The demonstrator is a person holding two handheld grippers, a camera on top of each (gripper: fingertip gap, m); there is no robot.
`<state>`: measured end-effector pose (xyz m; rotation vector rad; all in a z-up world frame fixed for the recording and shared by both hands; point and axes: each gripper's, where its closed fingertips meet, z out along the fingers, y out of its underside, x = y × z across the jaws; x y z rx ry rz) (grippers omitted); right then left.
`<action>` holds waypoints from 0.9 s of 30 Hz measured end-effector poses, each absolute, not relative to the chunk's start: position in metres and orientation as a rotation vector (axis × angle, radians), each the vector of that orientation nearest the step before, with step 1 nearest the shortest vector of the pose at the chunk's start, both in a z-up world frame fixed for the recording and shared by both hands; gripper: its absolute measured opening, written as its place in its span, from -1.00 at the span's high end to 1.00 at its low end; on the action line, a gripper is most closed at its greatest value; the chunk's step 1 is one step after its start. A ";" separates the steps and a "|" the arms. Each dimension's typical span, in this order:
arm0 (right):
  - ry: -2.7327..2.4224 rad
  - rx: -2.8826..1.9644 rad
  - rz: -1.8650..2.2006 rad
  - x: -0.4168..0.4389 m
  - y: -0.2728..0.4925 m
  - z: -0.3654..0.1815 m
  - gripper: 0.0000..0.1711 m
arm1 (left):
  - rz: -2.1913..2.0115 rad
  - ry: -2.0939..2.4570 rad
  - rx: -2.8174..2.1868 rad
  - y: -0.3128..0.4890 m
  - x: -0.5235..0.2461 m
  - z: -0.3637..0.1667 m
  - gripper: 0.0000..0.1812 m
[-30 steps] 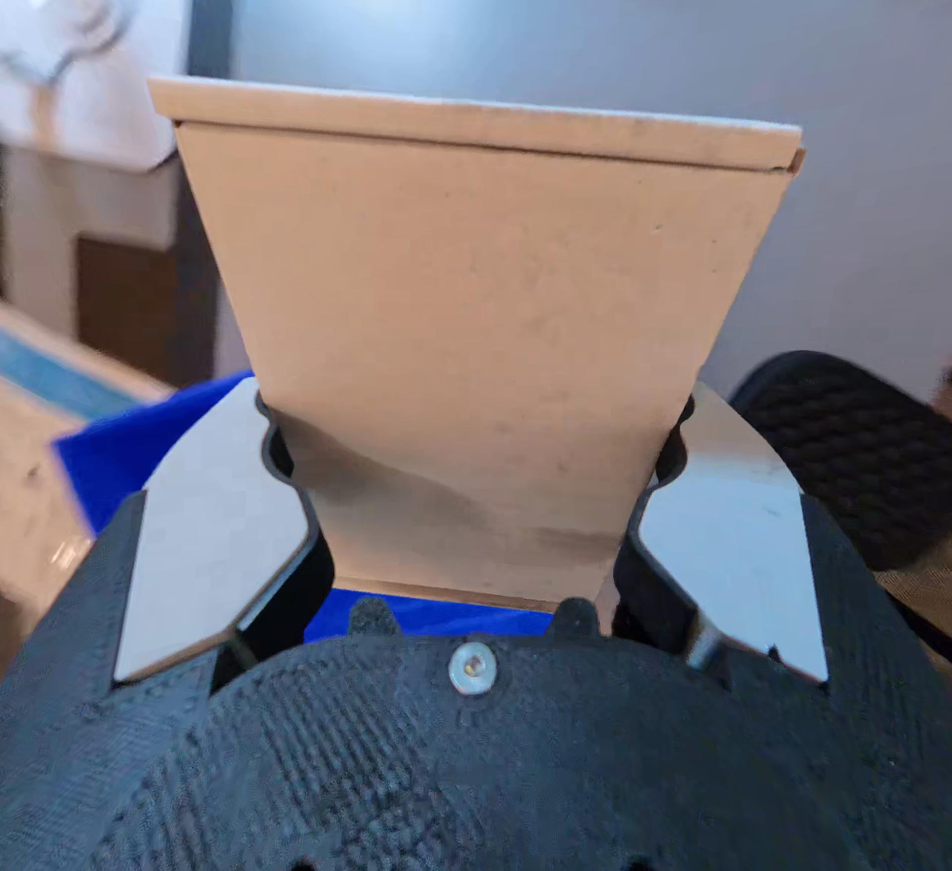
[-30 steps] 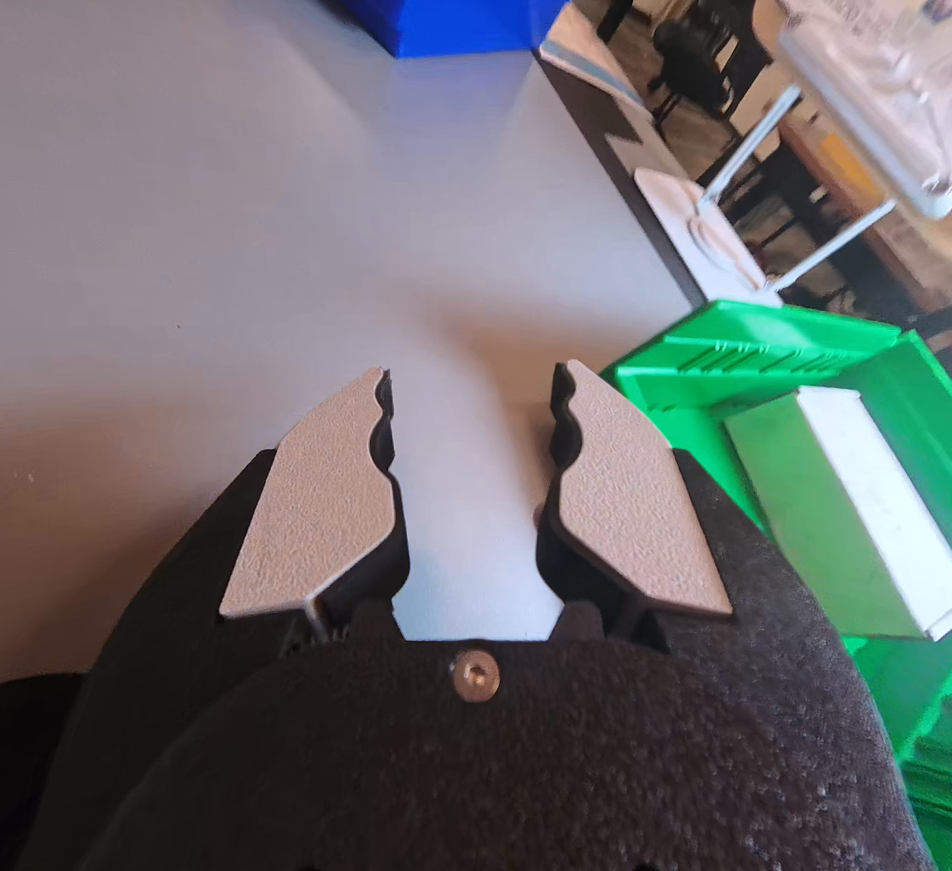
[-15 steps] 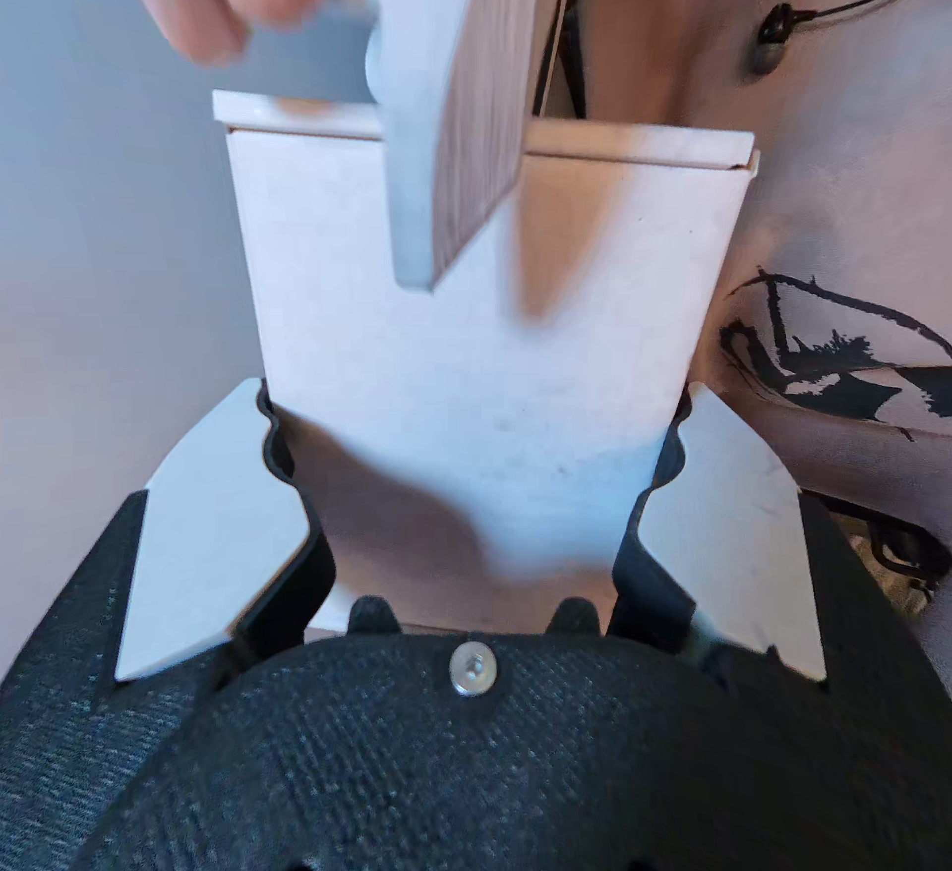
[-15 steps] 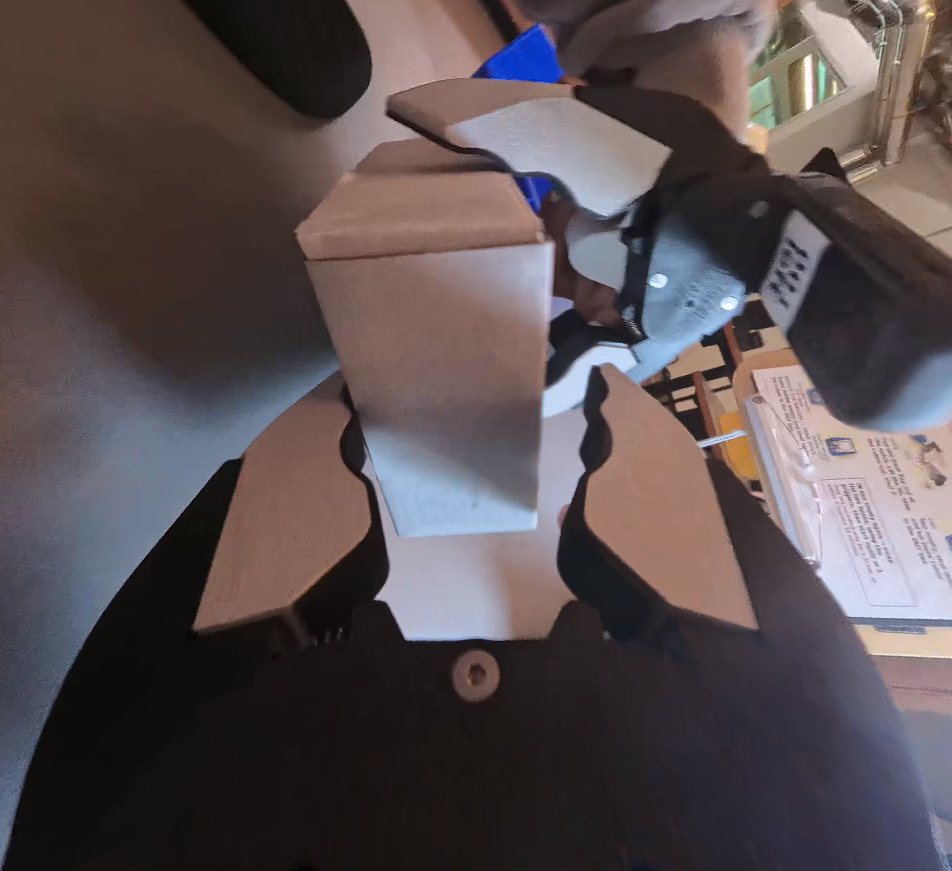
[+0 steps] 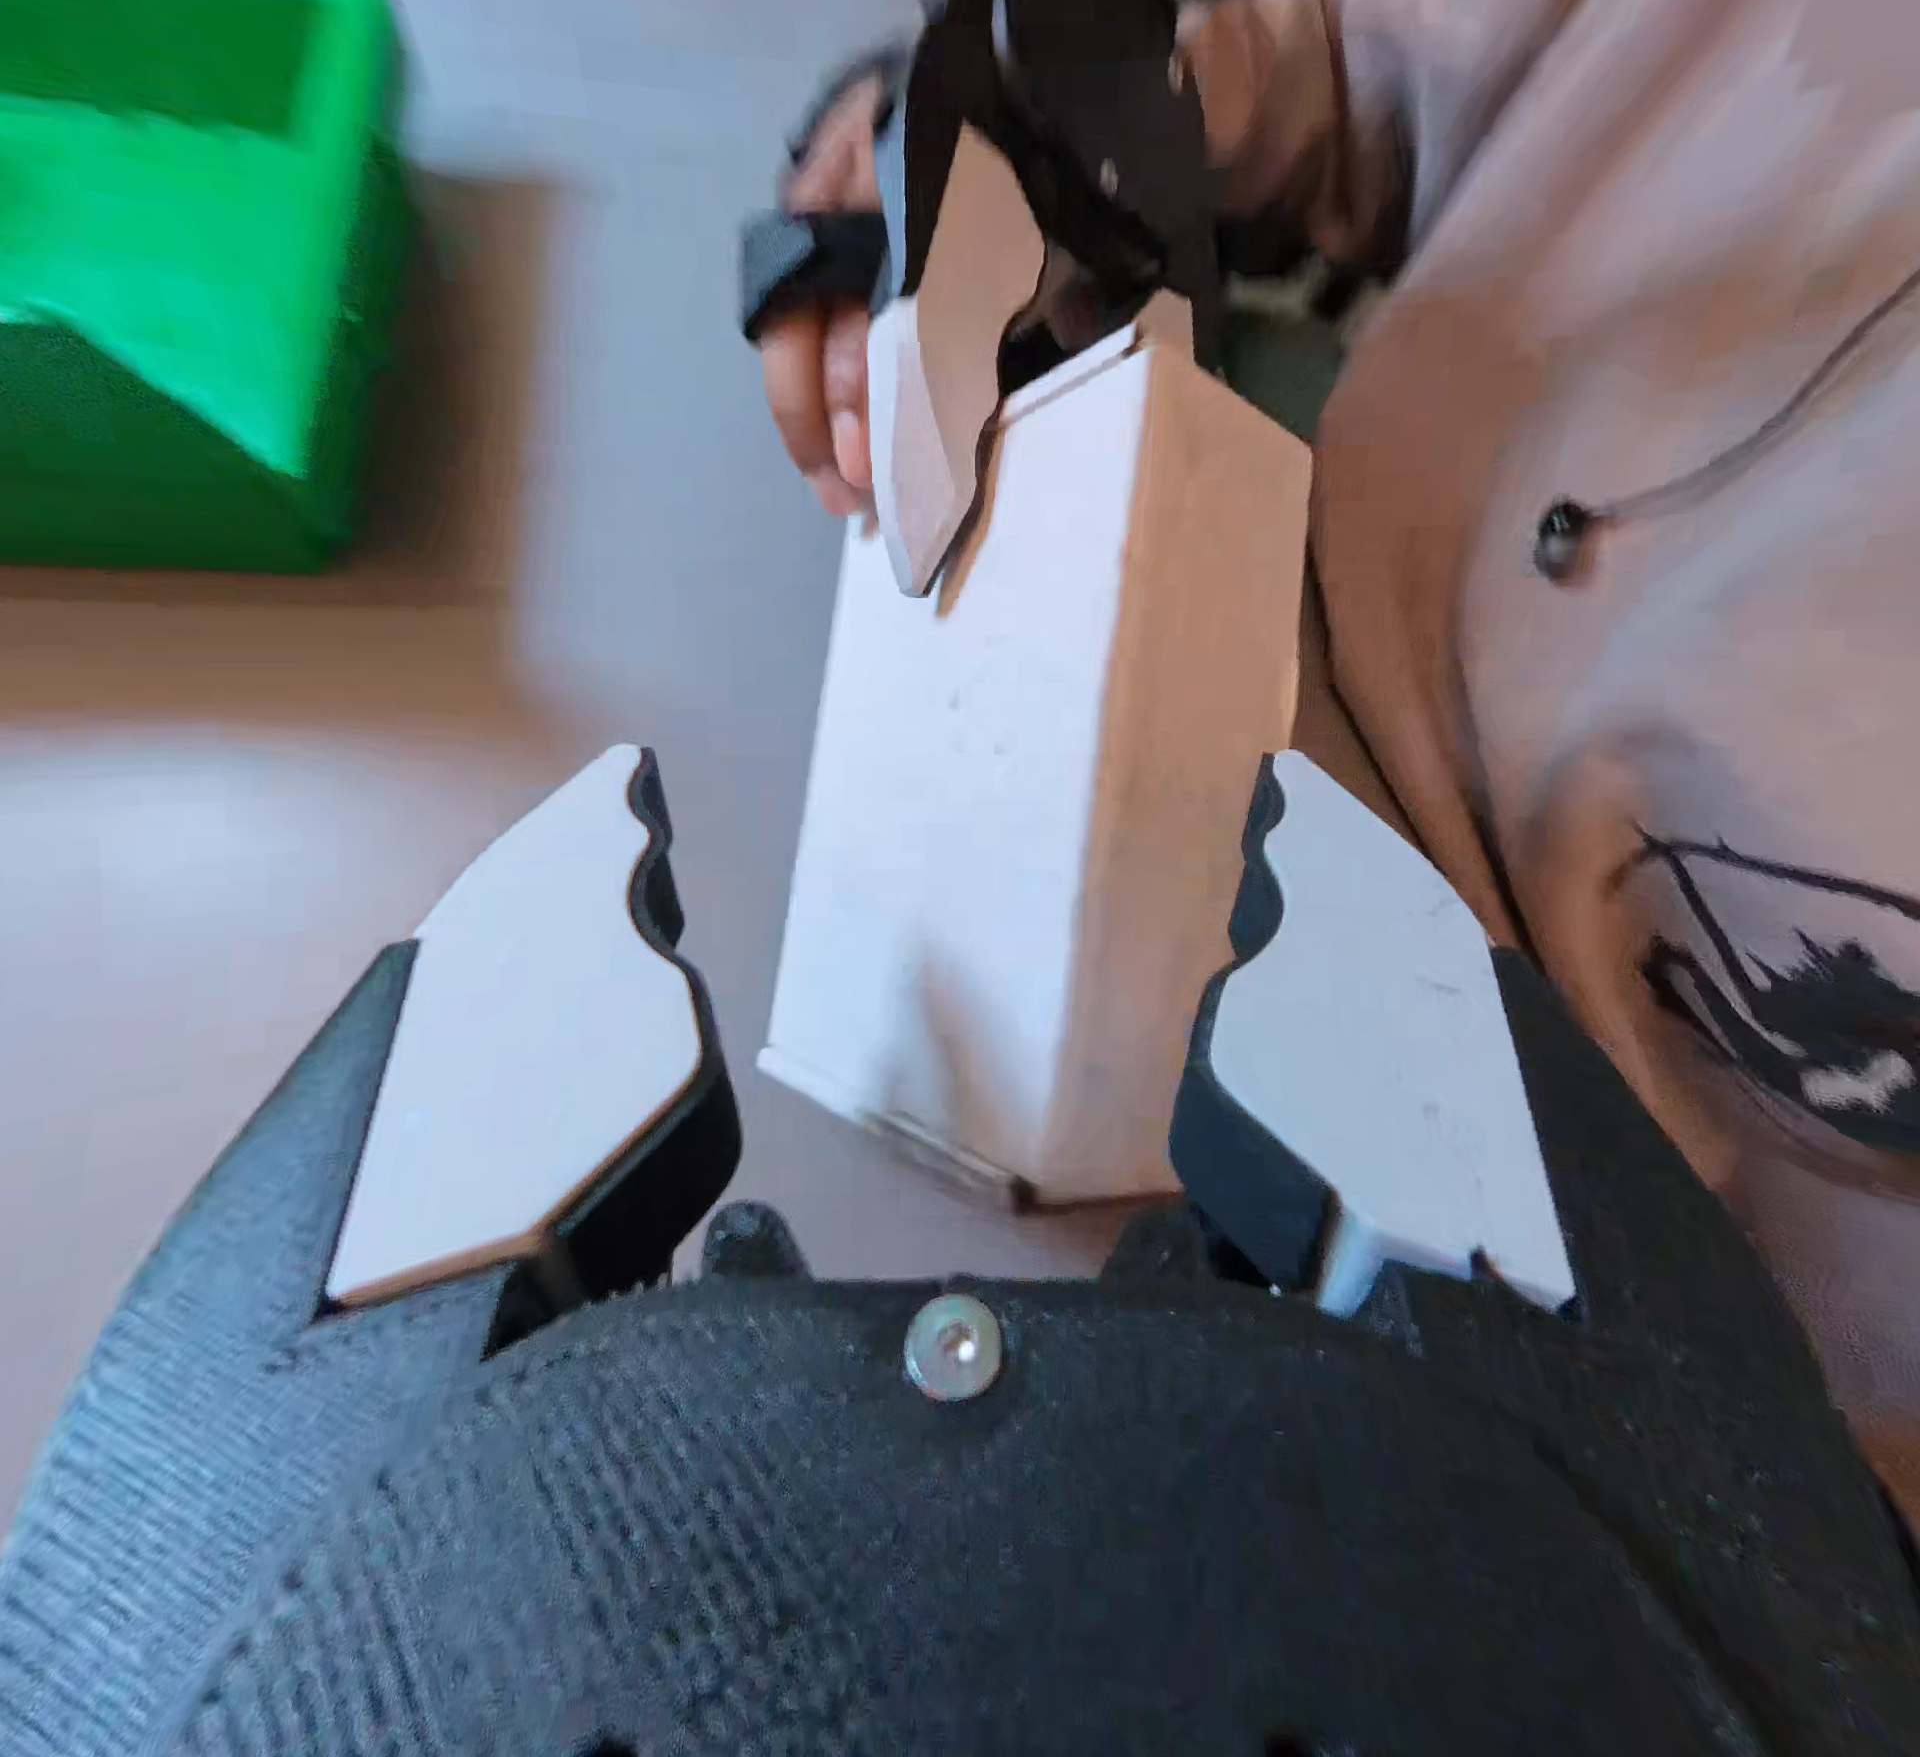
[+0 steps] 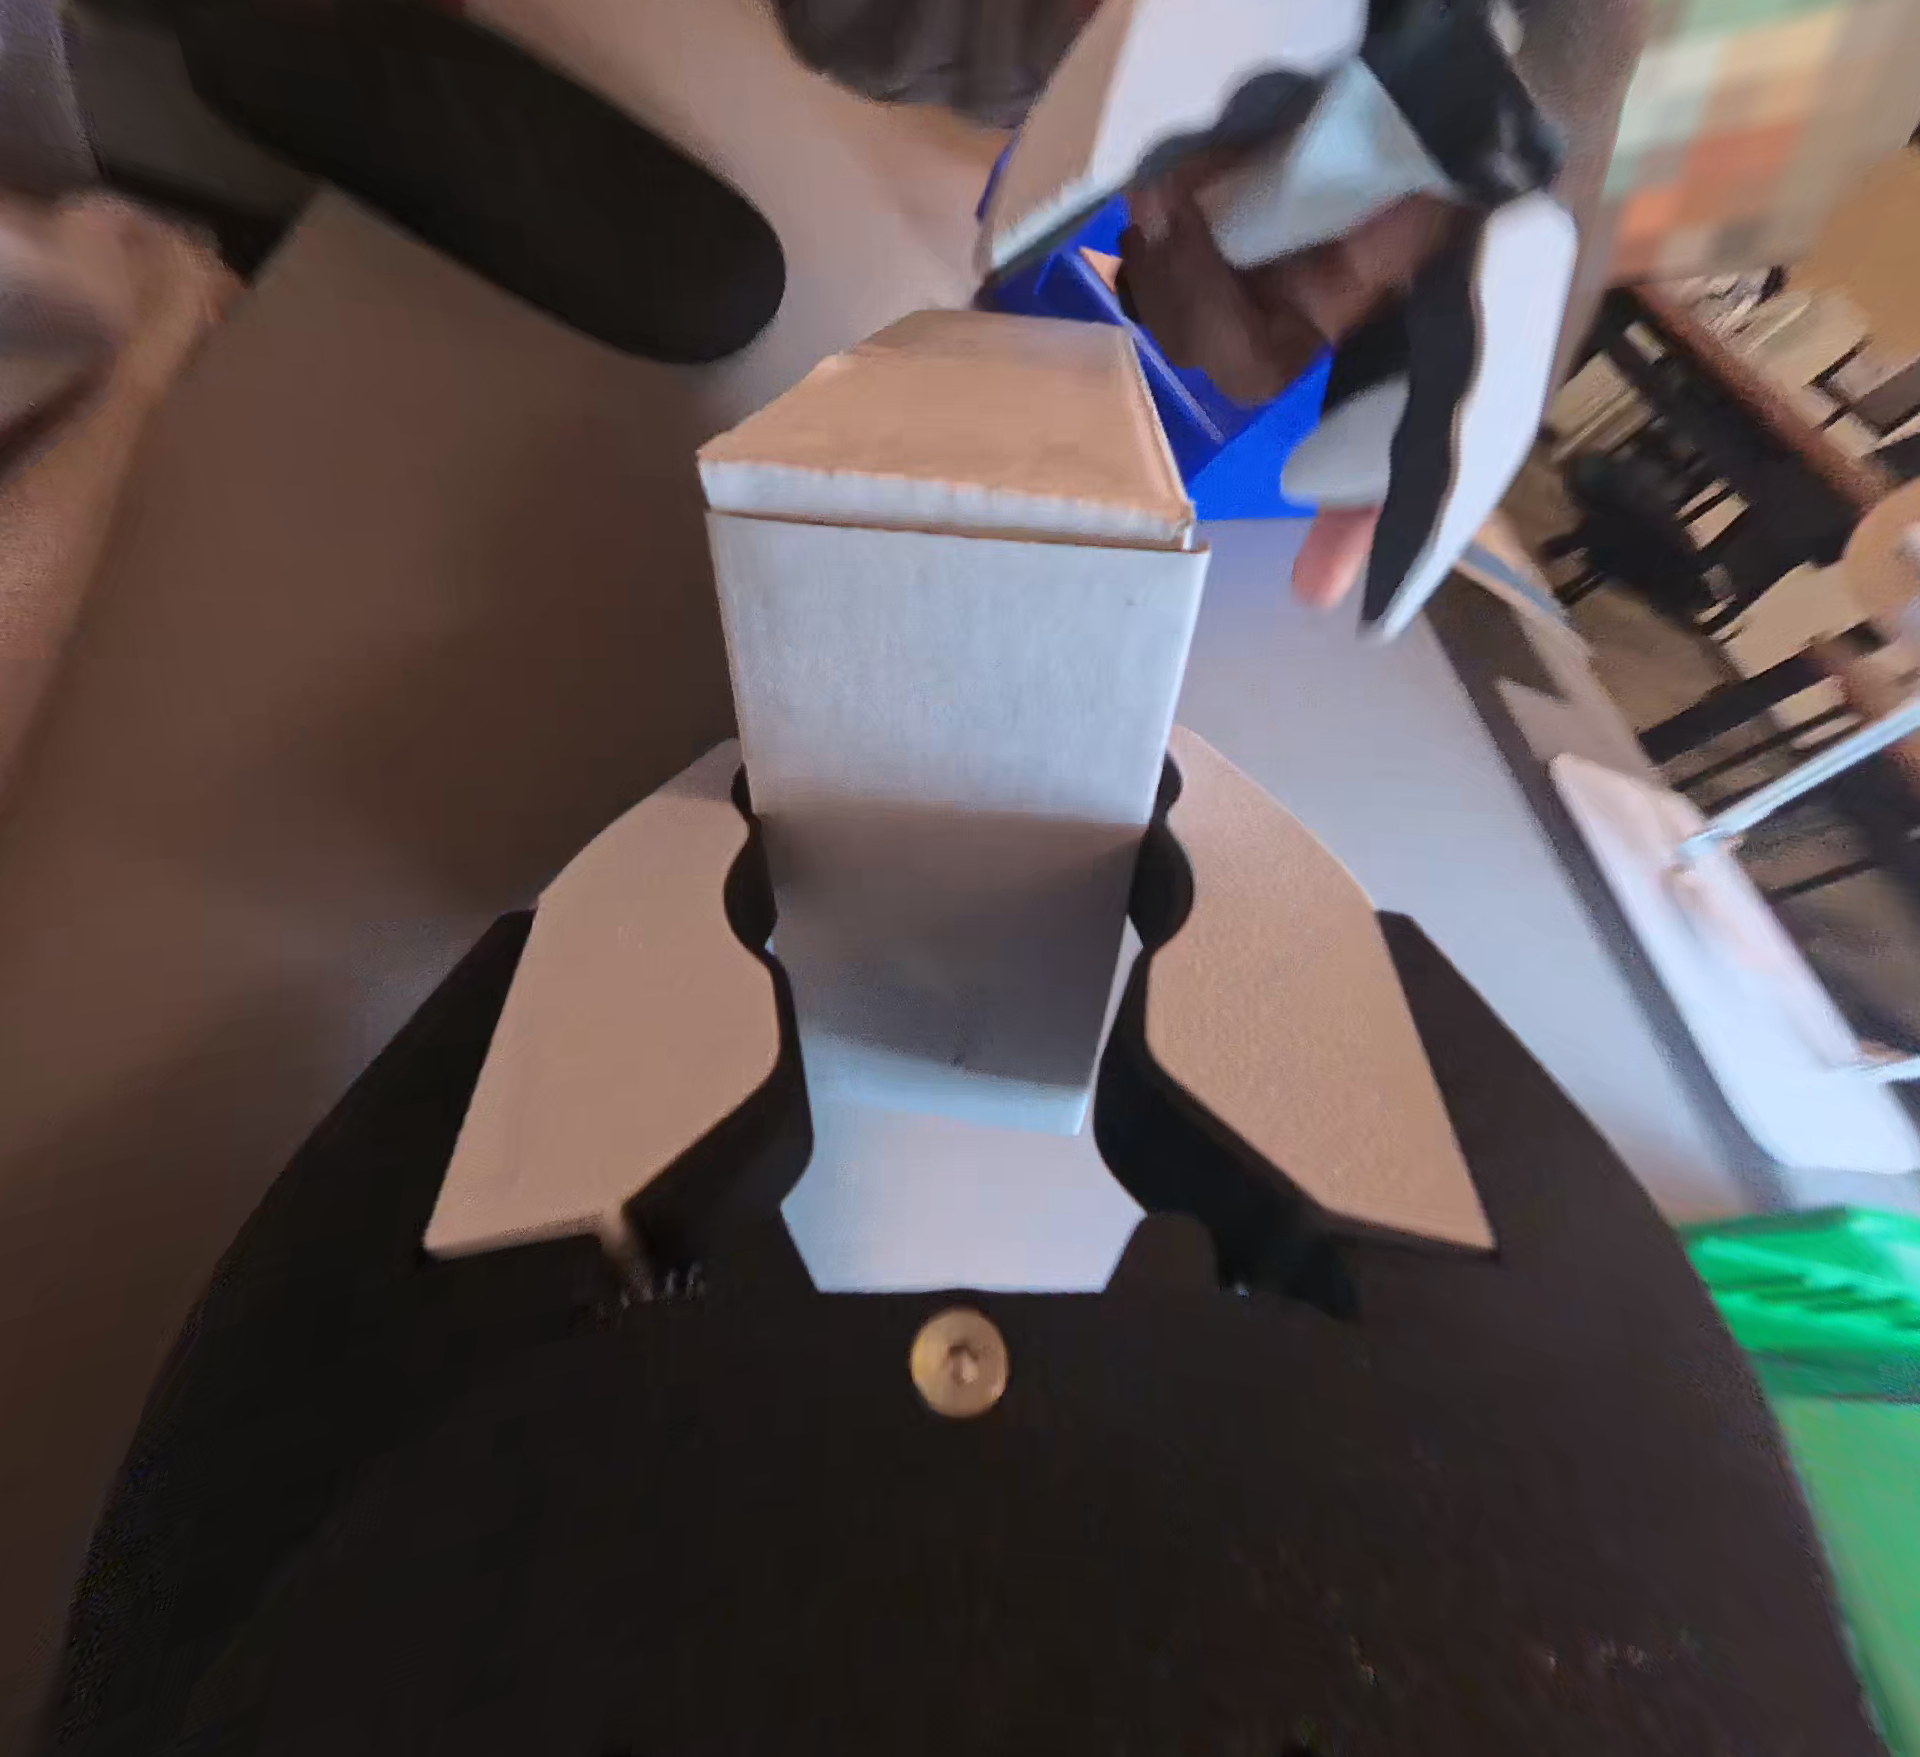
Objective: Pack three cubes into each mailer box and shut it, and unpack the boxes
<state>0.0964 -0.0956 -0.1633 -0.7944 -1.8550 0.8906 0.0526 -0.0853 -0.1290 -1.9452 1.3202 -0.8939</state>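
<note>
The closed mailer box (image 6: 956, 668) stands clamped between the jaws of the right gripper (image 6: 951, 860), its long axis running forward along the fingers. The left gripper (image 5: 956, 928), jaws apart and empty, sits just beside the box's far end.

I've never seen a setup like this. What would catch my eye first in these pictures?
Probably the pale cardboard mailer box, held upright in mid-air, clamped between the fingers of the right hand-held gripper. The left hand-held gripper sits open just short of the same box. Bright bins stand out too: a green bin at far left, a blue bin behind the box.
</note>
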 end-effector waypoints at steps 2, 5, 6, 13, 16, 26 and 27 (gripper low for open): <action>-1.826 -0.895 1.035 0.101 -0.085 -0.160 0.21 | -0.839 1.127 -1.808 -0.078 0.040 -0.108 -0.06; -1.776 -1.035 1.262 0.105 -0.073 -0.157 0.21 | -0.638 0.826 -1.638 -0.069 0.011 -0.093 0.19; -1.756 -1.083 1.311 0.105 -0.068 -0.157 0.21 | -0.571 0.755 -1.588 -0.071 0.001 -0.093 0.24; -1.716 -1.182 1.533 0.104 -0.066 -0.156 0.21 | -0.461 0.651 -1.687 -0.093 -0.003 -0.146 0.14; -1.752 -1.156 1.535 0.103 -0.074 -0.161 0.21 | -0.543 0.698 -1.763 -0.096 0.020 -0.163 -0.01; -1.870 -1.105 1.501 0.112 -0.087 -0.172 0.22 | -0.498 0.780 -1.780 -0.090 0.043 -0.179 -0.10; -1.879 -1.101 1.509 0.113 -0.090 -0.172 0.22 | -0.520 0.797 -1.797 -0.092 0.046 -0.183 -0.11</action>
